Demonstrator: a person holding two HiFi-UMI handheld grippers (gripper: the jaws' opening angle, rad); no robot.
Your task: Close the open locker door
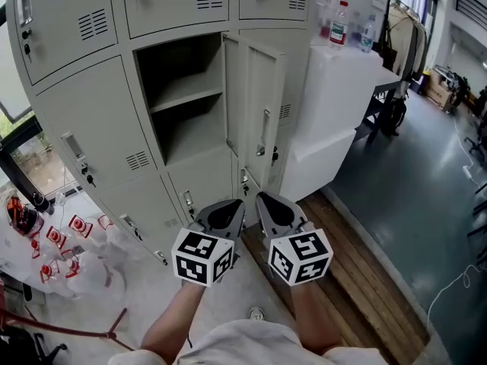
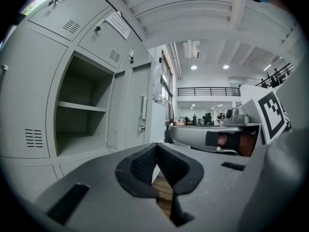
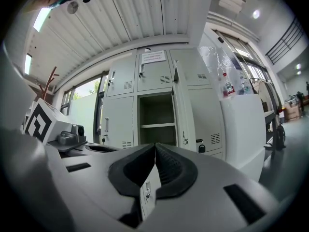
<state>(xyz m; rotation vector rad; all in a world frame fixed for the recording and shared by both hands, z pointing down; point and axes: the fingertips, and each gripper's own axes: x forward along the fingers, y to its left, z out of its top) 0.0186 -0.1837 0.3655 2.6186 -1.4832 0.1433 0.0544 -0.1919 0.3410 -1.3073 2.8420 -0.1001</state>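
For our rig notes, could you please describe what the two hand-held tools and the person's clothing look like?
The left tool and right tool have grey moulded shells with black ribbed pads. Each carries a white cube printed with black square markers. The person wears a white top.

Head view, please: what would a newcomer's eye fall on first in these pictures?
The open locker, dark and empty but for one shelf, stands out in the middle of the grey locker bank, its door swung out on the right. Below it, at the bottom centre, the left gripper and right gripper sit side by side, jaws shut on nothing, short of the door.
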